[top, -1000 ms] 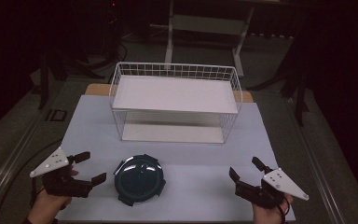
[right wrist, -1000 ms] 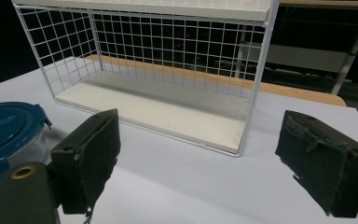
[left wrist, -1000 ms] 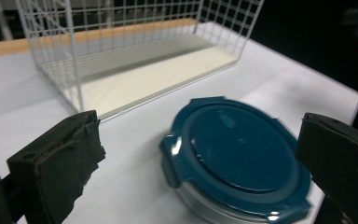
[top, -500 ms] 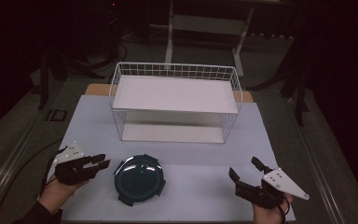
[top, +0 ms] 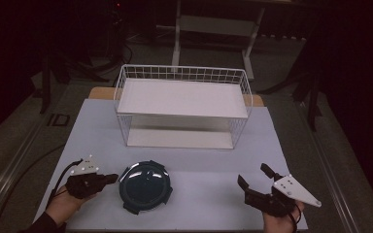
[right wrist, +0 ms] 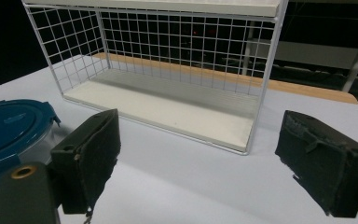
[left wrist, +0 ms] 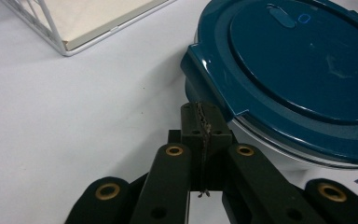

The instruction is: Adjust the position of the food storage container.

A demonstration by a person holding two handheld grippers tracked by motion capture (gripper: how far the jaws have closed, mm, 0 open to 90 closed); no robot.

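A: The left tongs (top: 108,178) are clenched with nothing between them; in the left gripper view their two pads meet flat against each other, and they have just been closing. Their tip sits just beside the near-left rim of the blue-lidded container (top: 145,186).

B: And the right tongs (top: 255,184)?

A: Released, jaws spread wide, resting low on the counter (top: 204,160) well apart from the container, over on its right side.

B: So which hand is nearer?

A: The left, clearly. The container lies straight ahead of it and a little to the right along the tongs' line; a corner tab of the lid (left wrist: 200,60) juts out just past the pads. Whether the tip touches the wall under that tab, I cannot tell.

B: Does the container have a long axis?

A: Hardly, it's roundish, so approach angle matters little. It stands on the counter in front of the white wire shelf (top: 182,109), apart from it. My guess is that shut tongs would nudge it, not lift it.
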